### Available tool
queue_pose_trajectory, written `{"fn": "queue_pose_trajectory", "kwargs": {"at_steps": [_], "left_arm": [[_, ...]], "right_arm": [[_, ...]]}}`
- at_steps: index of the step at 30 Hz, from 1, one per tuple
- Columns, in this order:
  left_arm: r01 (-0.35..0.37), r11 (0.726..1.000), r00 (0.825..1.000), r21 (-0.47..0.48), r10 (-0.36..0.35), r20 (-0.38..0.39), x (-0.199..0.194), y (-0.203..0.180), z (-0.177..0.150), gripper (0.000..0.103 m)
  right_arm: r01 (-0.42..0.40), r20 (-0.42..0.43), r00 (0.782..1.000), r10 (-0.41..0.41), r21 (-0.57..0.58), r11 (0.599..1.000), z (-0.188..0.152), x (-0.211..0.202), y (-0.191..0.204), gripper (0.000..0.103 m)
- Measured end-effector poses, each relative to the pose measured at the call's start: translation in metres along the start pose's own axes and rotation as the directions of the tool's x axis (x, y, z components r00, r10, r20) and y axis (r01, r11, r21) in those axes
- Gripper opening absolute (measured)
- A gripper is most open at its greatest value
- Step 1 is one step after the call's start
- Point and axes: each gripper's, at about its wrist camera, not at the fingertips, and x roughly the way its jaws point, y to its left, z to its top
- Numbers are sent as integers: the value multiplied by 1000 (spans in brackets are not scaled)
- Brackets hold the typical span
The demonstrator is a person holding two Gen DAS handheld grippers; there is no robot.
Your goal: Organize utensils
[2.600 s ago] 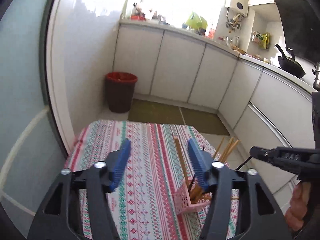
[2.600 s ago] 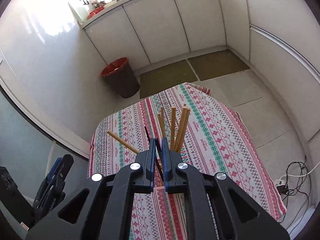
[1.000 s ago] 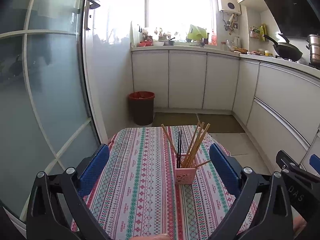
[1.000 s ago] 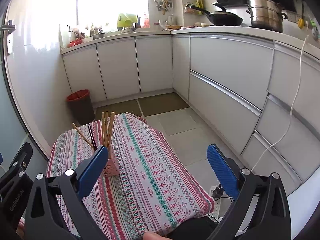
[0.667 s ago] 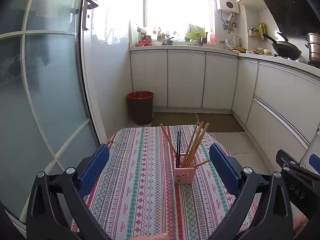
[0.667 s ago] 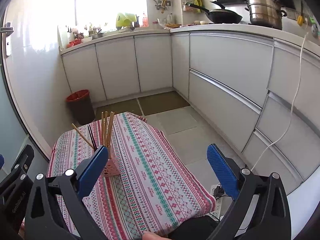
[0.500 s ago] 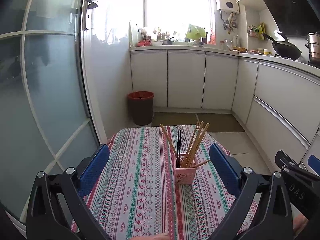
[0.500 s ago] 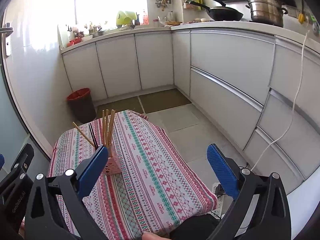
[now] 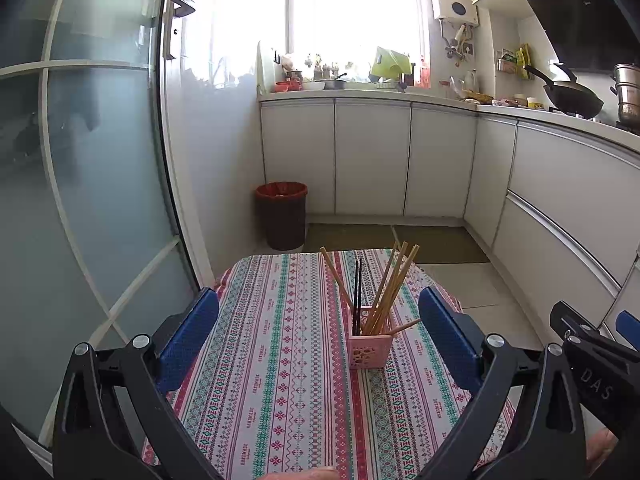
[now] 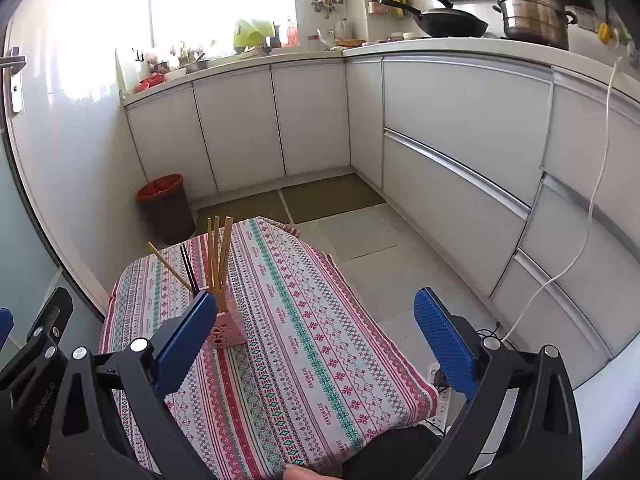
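Note:
A pink perforated holder (image 9: 369, 349) stands upright on the patterned tablecloth (image 9: 280, 360). Several wooden chopsticks (image 9: 394, 284) and a black pair (image 9: 357, 292) stick up out of it. The left gripper (image 9: 320, 338) is held back above the table's near edge, wide open and empty, with the holder between its blue pads. In the right wrist view the holder (image 10: 228, 330) sits just past the left pad, its chopsticks (image 10: 218, 254) upright. The right gripper (image 10: 316, 344) is wide open and empty, over the table's right half.
A red-rimmed bin (image 9: 281, 216) stands on the floor beyond the table. White cabinets (image 10: 460, 160) run along the back and right, with a wok (image 10: 448, 26) and steel pot (image 10: 534, 8) on the counter. A glass door (image 9: 80, 200) is on the left. A white cable (image 10: 560, 272) hangs right.
2.6 s ago the right gripper was shut close over the holder; both grippers have since drawn back and up and stand wide open. In the last second hardly anything moved.

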Motion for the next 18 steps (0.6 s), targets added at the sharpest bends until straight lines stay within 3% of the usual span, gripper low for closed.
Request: {"fn": "queue_pose_trajectory", "kwargs": {"at_steps": [18], "left_arm": [[-2,1000,1000,-6,2,-5,4,3,0,96]], "right_arm": [[-5,-18,1000,5,-3,1000,0,5,-1,96]]}}
